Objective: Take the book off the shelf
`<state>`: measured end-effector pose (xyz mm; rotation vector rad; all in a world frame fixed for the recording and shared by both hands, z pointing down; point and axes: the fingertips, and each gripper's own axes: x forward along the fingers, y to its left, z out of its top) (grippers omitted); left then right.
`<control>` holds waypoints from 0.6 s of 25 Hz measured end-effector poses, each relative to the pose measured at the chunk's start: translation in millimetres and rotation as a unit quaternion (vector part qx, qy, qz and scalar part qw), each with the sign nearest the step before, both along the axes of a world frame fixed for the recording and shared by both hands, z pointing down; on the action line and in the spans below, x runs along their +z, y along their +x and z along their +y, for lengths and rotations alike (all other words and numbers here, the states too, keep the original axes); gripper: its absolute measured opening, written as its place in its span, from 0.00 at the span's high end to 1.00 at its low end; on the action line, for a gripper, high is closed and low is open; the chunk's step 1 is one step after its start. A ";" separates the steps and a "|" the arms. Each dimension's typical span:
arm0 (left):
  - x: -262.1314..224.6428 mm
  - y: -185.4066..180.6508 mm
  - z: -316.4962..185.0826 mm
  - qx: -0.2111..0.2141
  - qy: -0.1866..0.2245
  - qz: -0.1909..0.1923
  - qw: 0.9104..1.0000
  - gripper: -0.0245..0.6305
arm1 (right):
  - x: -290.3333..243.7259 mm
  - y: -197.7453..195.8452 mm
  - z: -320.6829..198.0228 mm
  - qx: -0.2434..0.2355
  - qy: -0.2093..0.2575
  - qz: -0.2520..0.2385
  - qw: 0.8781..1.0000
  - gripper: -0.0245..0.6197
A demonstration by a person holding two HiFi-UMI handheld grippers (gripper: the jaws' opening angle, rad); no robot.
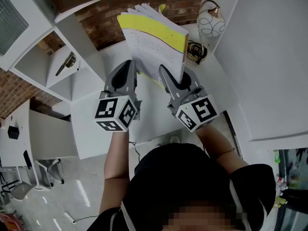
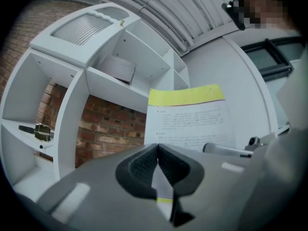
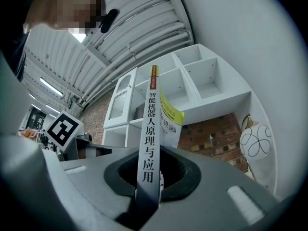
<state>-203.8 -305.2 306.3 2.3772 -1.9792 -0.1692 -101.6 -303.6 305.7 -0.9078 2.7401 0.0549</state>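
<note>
The book (image 1: 156, 44) has a white cover with a yellow band and is held up in front of the white shelf unit (image 1: 62, 47), its pages fanned slightly at the top. My right gripper (image 1: 169, 79) is shut on its lower edge; the right gripper view shows the white spine (image 3: 148, 143) with printed characters clamped between the dark pads. My left gripper (image 1: 130, 67) is at the book's lower left corner. In the left gripper view its pads (image 2: 144, 165) meet on a thin white and yellow sheet of the book (image 2: 190, 117).
A round white wire-pattern ornament (image 1: 211, 23) and a dark coiled object (image 1: 195, 51) sit in the shelf compartment right of the book. A metal tool (image 1: 65, 64) lies in a left compartment. Brick wall (image 1: 120, 18) shows behind the shelves. The white desk (image 1: 96, 129) is below.
</note>
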 end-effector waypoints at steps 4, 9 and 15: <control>12.8 -8.3 4.6 -0.009 -0.007 0.006 1.000 0.96 | 17.8 -4.5 2.5 -0.010 -0.009 0.010 1.000 0.86; 35.5 -12.3 11.0 -0.012 -0.024 0.018 0.999 0.96 | 34.6 -13.9 8.9 -0.025 -0.014 0.027 0.999 0.86; 54.0 -12.8 15.9 -0.014 -0.038 0.024 0.999 0.96 | 52.0 -22.8 16.0 -0.046 -0.026 0.041 0.998 0.86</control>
